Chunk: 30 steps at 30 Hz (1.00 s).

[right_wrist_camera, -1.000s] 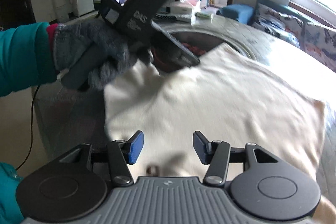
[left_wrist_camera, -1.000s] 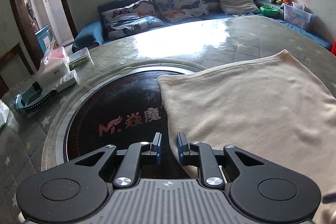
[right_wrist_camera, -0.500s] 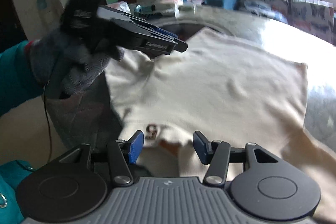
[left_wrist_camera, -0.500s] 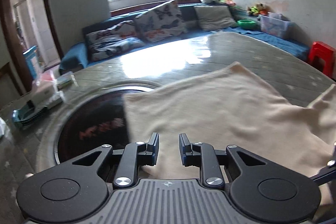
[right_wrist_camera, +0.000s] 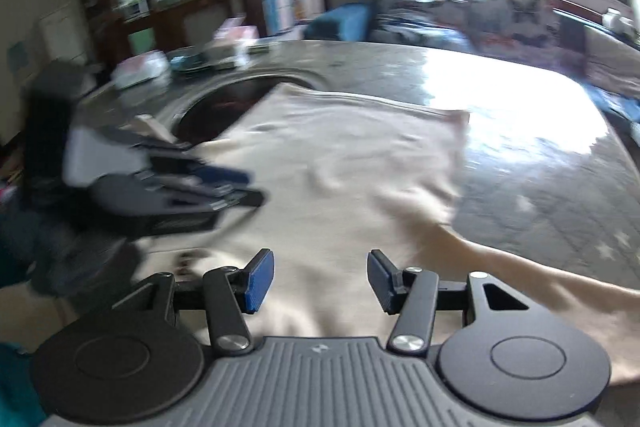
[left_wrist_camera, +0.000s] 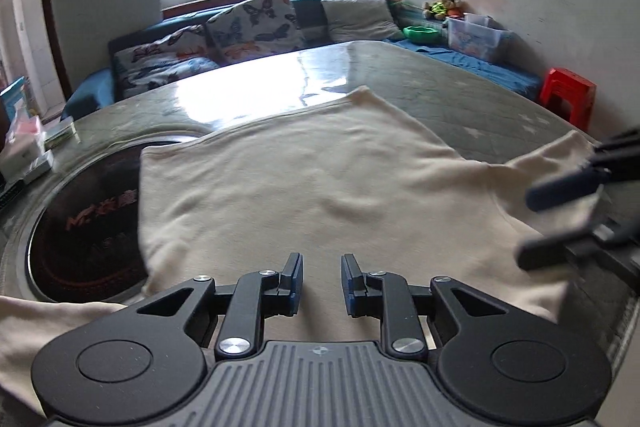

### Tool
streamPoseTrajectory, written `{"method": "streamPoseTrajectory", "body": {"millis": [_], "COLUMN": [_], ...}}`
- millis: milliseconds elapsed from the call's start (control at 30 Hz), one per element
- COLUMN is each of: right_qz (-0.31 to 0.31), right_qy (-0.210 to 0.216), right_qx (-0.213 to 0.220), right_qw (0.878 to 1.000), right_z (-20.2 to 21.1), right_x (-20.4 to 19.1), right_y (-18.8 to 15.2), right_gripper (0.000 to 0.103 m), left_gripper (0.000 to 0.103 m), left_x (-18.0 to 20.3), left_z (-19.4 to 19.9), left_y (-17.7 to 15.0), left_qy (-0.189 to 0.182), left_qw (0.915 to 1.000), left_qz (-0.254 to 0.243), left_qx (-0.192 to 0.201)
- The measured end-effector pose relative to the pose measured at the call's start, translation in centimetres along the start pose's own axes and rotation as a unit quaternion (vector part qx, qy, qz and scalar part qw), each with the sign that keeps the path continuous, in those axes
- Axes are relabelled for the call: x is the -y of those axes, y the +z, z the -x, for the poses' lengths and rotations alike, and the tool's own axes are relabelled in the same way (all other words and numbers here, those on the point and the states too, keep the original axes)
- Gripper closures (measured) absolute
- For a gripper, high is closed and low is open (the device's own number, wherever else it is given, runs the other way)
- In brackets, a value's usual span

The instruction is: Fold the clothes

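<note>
A cream long-sleeved top (left_wrist_camera: 320,187) lies spread flat on the round table, and shows in the right wrist view (right_wrist_camera: 340,179) too. My left gripper (left_wrist_camera: 321,281) is open and empty, just above the top's near edge. My right gripper (right_wrist_camera: 321,277) is open and empty above the top near its sleeve (right_wrist_camera: 500,267). Each gripper appears in the other's view: the right one (left_wrist_camera: 560,223) at the right edge over a sleeve (left_wrist_camera: 560,155), the left one (right_wrist_camera: 224,187) blurred at the left.
A dark round inset with red lettering (left_wrist_camera: 92,223) lies partly under the top. Boxes and small items (left_wrist_camera: 28,155) stand at the table's left. A sofa with cushions (left_wrist_camera: 248,27) runs under the window. A red stool (left_wrist_camera: 568,95) stands at the right.
Both grippers have swung over the top; the left view has turned right, so the top now fills its centre. The right gripper has come into the left view. The left jaws have opened wider.
</note>
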State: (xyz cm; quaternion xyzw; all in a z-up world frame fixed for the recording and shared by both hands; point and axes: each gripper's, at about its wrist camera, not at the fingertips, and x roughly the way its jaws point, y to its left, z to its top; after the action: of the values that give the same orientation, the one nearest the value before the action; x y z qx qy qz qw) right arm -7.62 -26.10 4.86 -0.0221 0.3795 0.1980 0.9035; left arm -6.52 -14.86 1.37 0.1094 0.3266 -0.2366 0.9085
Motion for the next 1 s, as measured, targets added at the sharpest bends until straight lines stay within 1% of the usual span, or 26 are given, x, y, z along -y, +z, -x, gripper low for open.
{"method": "streamPoseTrajectory", "body": {"millis": [100, 233, 333, 467, 533, 633, 667, 767, 800, 933, 1000], "right_qz": [-0.018, -0.031, -0.045, -0.085, -0.097, -0.113, -0.117, -0.146, -0.155, -0.191, -0.209], "right_qy": [-0.031, -0.06, -0.072, -0.11, -0.14, -0.199, -0.208, -0.257, -0.27, -0.305, -0.296], "right_qx": [-0.004, -0.005, 0.002, 0.016, 0.019, 0.019, 0.02, 0.022, 0.021, 0.019, 0.028], "right_qw": [0.999, 0.998, 0.996, 0.99, 0.985, 0.973, 0.971, 0.955, 0.95, 0.933, 0.932], "right_z": [-0.5, -0.3, 0.5, 2.2, 2.7, 3.6, 3.8, 4.7, 4.9, 5.0, 5.2], "right_x": [1.5, 2.8, 3.7, 6.3, 7.5, 9.3, 9.7, 11.7, 12.3, 14.5, 15.3], "right_y": [-0.6, -2.1, -3.1, -4.6, -5.1, -6.0, -6.2, -7.3, -7.6, -8.8, -8.9], "right_gripper": [0.05, 0.05, 0.05, 0.051, 0.051, 0.051, 0.051, 0.051, 0.051, 0.052, 0.052], "left_gripper": [0.08, 0.078, 0.078, 0.077, 0.077, 0.077, 0.077, 0.072, 0.072, 0.072, 0.072], "left_x": [1.0, 2.3, 3.0, 3.4, 3.5, 3.9, 4.2, 5.2, 5.6, 7.0, 7.4], "left_z": [0.5, 1.2, 1.6, 1.9, 2.2, 2.6, 2.7, 2.7, 2.6, 2.2, 2.1], "left_y": [-0.6, -1.6, -2.1, -2.2, -1.9, -1.4, -1.3, -0.9, -0.8, -0.7, -0.7], "left_qy": [-0.007, -0.005, -0.006, -0.004, -0.006, -0.016, -0.02, -0.034, -0.038, -0.052, -0.056], "left_qw": [0.9998, 0.9985, 0.9969, 0.9955, 0.9956, 0.9952, 0.9947, 0.9933, 0.9928, 0.991, 0.9908], "left_qz": [-0.017, -0.05, -0.074, -0.089, -0.087, -0.087, -0.089, -0.098, -0.101, -0.113, -0.114], "left_qx": [0.007, 0.021, 0.028, 0.031, 0.034, 0.043, 0.046, 0.051, 0.052, 0.05, 0.047]}}
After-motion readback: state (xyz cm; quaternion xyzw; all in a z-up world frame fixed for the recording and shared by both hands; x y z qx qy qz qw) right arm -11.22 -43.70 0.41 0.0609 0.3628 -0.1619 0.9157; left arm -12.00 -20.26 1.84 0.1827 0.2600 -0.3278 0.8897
